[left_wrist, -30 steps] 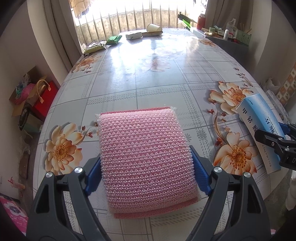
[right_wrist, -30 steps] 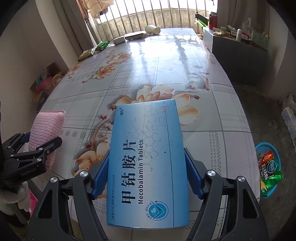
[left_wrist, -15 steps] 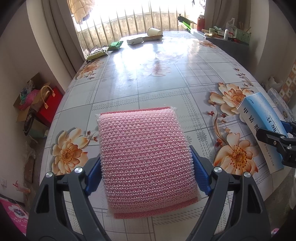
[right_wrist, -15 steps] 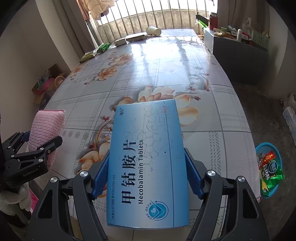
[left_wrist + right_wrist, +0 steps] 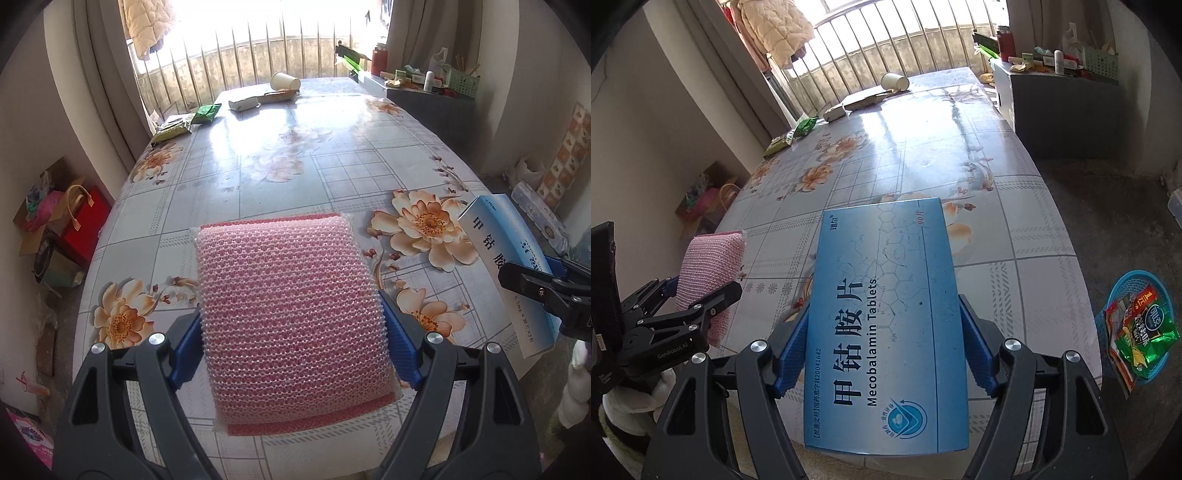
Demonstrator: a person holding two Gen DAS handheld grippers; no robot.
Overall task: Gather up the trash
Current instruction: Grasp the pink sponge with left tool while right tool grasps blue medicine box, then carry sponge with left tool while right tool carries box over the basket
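My left gripper (image 5: 291, 343) is shut on a pink mesh sponge (image 5: 288, 310) and holds it above the near end of the flowered table (image 5: 295, 166). My right gripper (image 5: 882, 339) is shut on a blue Mecobalamin tablet box (image 5: 886, 317), held above the table's near right edge. The box (image 5: 506, 266) shows at the right of the left wrist view. The sponge (image 5: 709, 269) and left gripper (image 5: 679, 314) show at the left of the right wrist view. A blue trash basket (image 5: 1134, 325) with snack wrappers stands on the floor to the right.
At the table's far end lie a paper cup (image 5: 284, 81), a white box (image 5: 242, 103), a flat brown packet (image 5: 277, 96) and two green wrappers (image 5: 184, 120). A grey cabinet (image 5: 1063, 107) with clutter stands at the right. Bags and boxes (image 5: 62, 221) sit on the floor at the left.
Both grippers have risen and tilted up, each still holding its item. The window and far wall show more, and the table lies farther below.
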